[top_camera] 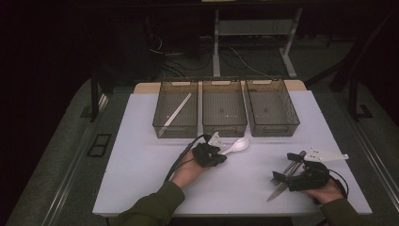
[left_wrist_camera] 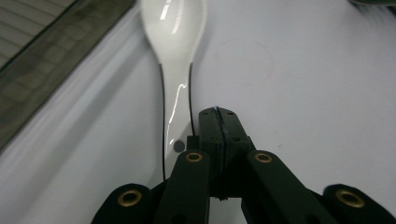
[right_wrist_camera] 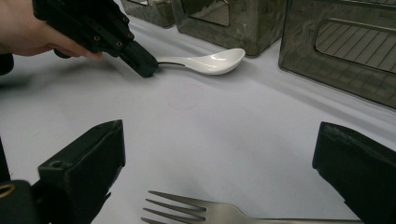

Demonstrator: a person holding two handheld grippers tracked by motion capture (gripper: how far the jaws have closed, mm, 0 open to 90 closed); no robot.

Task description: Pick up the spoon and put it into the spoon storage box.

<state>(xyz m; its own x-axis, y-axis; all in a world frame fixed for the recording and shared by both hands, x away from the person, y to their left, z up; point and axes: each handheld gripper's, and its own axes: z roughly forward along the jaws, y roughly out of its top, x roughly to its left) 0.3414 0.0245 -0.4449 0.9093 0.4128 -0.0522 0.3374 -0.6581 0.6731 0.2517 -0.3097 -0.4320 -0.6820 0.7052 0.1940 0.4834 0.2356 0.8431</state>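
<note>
A white ceramic spoon (top_camera: 237,145) (left_wrist_camera: 173,28) (right_wrist_camera: 210,61) lies on the white table in front of the middle bin. My left gripper (top_camera: 217,155) (left_wrist_camera: 218,116) (right_wrist_camera: 144,65) is shut, its jaws pressed together. Its tips rest right beside the spoon's handle, which is not between them. My right gripper (top_camera: 286,167) (right_wrist_camera: 219,154) stands open at the front right, low over the table. A metal fork (right_wrist_camera: 196,212) (top_camera: 290,166) lies between its wide-set jaws, tines toward the spoon, and the jaws are apart from it. A knife (top_camera: 276,192) lies by the fork.
Three see-through grey bins stand in a row at the back of the table: the left one (top_camera: 162,123) holds a pale stick (top_camera: 178,109), beside it the middle one (top_camera: 225,126) and the right one (top_camera: 273,127). The table's front edge (top_camera: 226,212) is near both hands.
</note>
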